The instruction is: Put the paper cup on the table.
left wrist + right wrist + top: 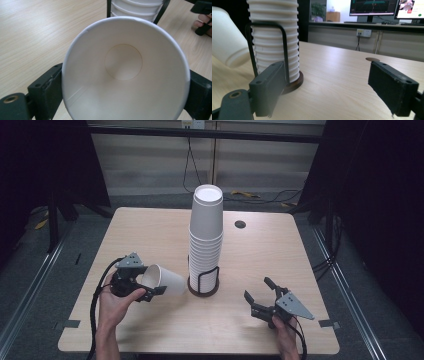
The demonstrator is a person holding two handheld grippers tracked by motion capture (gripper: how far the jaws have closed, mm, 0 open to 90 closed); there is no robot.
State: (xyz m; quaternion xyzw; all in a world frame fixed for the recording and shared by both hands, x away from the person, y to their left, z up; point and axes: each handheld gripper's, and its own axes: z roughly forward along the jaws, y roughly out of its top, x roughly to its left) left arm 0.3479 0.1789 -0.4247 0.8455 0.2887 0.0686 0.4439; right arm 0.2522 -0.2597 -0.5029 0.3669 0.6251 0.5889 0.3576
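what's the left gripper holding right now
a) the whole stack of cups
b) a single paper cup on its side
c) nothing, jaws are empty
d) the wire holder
b: the left gripper has its jaws on either side of a single paper cup lying sideways beside the stack of cups, mouth toward the gripper's camera.

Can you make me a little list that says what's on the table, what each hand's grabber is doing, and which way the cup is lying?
held cup: white paper cup, on its side, mouth toward the left gripper's camera, base toward the stack
left gripper: jaws closed on the cup's rim, one each side
right gripper: jaws wide apart, nothing between them
cup stack: upside-down white cups, standing tall
holder: dark round base with wire loops around the stack
table: light wood, small round hole near the far edge
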